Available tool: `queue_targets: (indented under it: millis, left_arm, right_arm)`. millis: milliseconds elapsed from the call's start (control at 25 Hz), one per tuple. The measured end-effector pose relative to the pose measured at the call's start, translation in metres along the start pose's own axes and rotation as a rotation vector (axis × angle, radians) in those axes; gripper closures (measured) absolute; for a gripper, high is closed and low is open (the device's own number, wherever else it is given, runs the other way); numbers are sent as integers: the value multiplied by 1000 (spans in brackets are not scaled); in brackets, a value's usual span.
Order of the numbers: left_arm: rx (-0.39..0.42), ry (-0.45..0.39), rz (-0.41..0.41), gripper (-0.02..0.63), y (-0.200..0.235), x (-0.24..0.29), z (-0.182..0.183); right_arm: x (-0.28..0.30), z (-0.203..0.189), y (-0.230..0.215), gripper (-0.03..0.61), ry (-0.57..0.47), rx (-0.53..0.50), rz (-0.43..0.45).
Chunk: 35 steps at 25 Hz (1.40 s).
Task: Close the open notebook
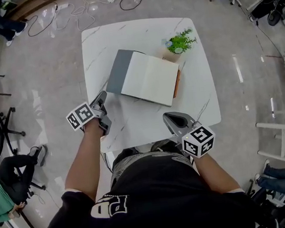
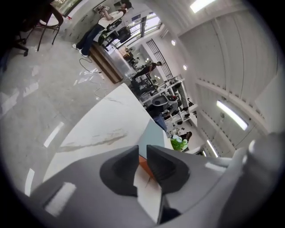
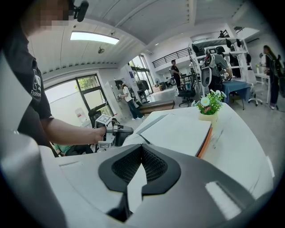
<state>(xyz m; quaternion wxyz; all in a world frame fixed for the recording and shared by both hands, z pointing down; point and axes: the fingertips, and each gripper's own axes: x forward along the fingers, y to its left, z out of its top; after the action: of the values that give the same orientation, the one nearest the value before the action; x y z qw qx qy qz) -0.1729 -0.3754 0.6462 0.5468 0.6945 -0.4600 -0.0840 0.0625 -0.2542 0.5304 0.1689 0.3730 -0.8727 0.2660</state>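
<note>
The open notebook (image 1: 149, 78) lies on the white marble table (image 1: 124, 37), its white pages up, a grey cover (image 1: 117, 70) spread to the left and an orange edge along the right. My left gripper (image 1: 101, 96) hovers at the table's left edge, just short of the grey cover (image 2: 153, 133), with its jaws a narrow gap apart and nothing between them. My right gripper (image 1: 169, 117) is at the near edge, its jaws touching and empty. In the right gripper view the notebook (image 3: 178, 131) lies ahead of the right gripper (image 3: 141, 149).
A small potted plant (image 1: 179, 42) stands just beyond the notebook's far right corner. Office chairs and a seated person (image 1: 8, 183) are on the left, cables (image 1: 71, 12) run across the floor beyond the table, and white furniture (image 1: 281, 137) stands to the right.
</note>
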Motion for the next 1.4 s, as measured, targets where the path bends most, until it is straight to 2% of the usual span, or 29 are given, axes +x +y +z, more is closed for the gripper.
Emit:
queue_targets:
  millis: [200, 480, 760, 1040, 1400]
  left_arm:
    - [-62, 0, 6, 551, 10, 9, -2]
    - [-177, -24, -44, 549, 13, 20, -6]
    - [-205, -37, -69, 551, 12, 23, -4]
    - [-164, -45, -55, 551, 6, 20, 0]
    - [-88, -62, -91, 551, -21, 6, 15]
  right_arm:
    - [1, 0, -8, 578, 7, 6, -1]
    - [5, -4, -12, 578, 20, 28, 4]
    - [4, -6, -17, 578, 22, 38, -7]
    - [1, -8, -18, 578, 15, 43, -12]
    - [-1, -3, -11, 578, -9, 34, -18]
